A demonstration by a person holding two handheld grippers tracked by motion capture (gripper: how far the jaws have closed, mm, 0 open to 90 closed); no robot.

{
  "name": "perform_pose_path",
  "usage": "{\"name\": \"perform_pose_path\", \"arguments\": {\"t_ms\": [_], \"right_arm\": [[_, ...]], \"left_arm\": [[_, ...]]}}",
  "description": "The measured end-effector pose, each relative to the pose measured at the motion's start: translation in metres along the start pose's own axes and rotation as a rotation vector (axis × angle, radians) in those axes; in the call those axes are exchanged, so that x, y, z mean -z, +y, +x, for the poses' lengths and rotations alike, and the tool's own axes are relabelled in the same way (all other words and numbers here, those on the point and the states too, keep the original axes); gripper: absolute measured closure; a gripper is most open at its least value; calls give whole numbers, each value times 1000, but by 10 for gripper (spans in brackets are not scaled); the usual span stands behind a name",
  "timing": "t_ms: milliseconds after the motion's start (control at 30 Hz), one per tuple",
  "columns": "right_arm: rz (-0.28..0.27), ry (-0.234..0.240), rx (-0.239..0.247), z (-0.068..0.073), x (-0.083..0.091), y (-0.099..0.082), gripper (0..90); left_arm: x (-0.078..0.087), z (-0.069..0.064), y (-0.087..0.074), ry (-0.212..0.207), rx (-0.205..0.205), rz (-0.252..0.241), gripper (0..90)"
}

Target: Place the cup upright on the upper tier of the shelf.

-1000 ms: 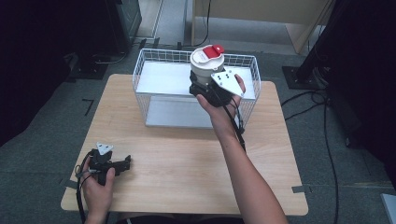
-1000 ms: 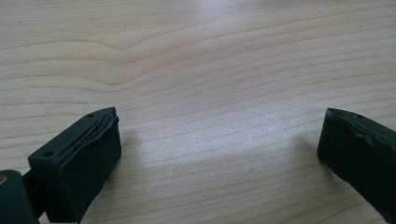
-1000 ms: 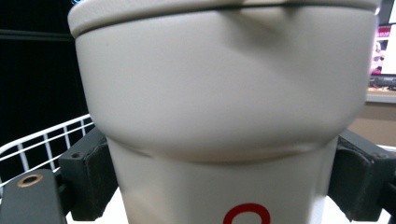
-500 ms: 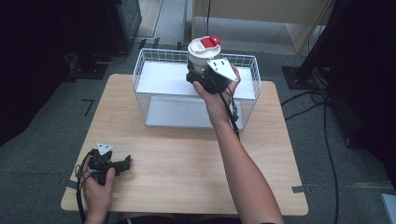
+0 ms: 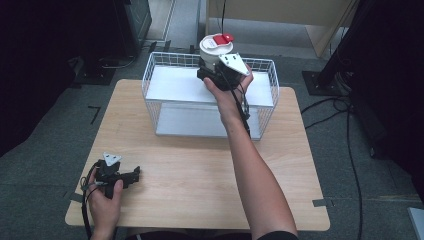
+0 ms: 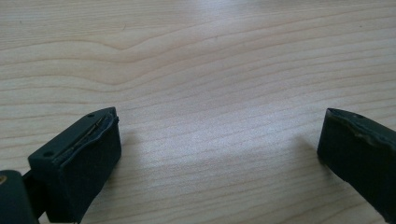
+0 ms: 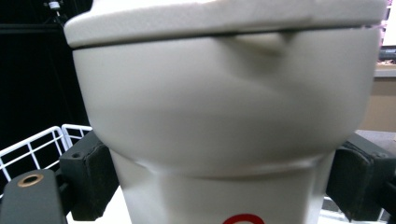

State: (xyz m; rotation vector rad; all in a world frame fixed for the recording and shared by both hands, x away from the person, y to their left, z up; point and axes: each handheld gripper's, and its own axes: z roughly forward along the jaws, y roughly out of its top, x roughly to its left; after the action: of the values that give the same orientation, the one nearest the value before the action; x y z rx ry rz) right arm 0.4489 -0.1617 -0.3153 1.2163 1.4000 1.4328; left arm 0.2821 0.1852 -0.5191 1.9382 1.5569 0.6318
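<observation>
Carrying the white lidded plastic cup with the red tab [image 5: 216, 47] farther back, now hanging above the far rim of the white wire basket [image 5: 150, 80], right gripper [image 5: 215, 75] clamping its waist; resting left gripper [image 5: 131, 176] with jaws apart on the light wooden table [image 5: 200, 170]; likely lowering into the basket next.

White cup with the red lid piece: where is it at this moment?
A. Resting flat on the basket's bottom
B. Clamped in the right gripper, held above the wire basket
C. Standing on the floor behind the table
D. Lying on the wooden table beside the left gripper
B: the right gripper has its jaws on either side of the white cup, raised over the wire basket.
</observation>
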Motion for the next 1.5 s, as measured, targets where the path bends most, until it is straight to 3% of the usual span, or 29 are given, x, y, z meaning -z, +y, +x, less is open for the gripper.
{"name": "perform_pose_path", "arguments": {"t_ms": [133, 300, 333, 433, 533, 733, 1500], "right_arm": [[7, 15, 25, 0, 3, 0, 111], [24, 31, 2, -4, 6, 1, 92], [38, 46, -6, -5, 6, 1, 22], [56, 76, 14, -5, 8, 1, 0], [67, 76, 33, -5, 11, -1, 0], [70, 81, 13, -10, 17, -5, 0], [52, 123, 78, -31, 73, -35, 0]], "left_arm": [[0, 0, 0, 0, -1, 1, 0], [0, 0, 0, 0, 0, 1, 0], [0, 0, 0, 0, -1, 2, 0], [0, 0, 0, 0, -2, 2, 0], [0, 0, 0, -1, 1, 1, 0], [0, 0, 0, -2, 0, 3, 0], [0, -1, 1, -4, -6, 3, 0]]}}
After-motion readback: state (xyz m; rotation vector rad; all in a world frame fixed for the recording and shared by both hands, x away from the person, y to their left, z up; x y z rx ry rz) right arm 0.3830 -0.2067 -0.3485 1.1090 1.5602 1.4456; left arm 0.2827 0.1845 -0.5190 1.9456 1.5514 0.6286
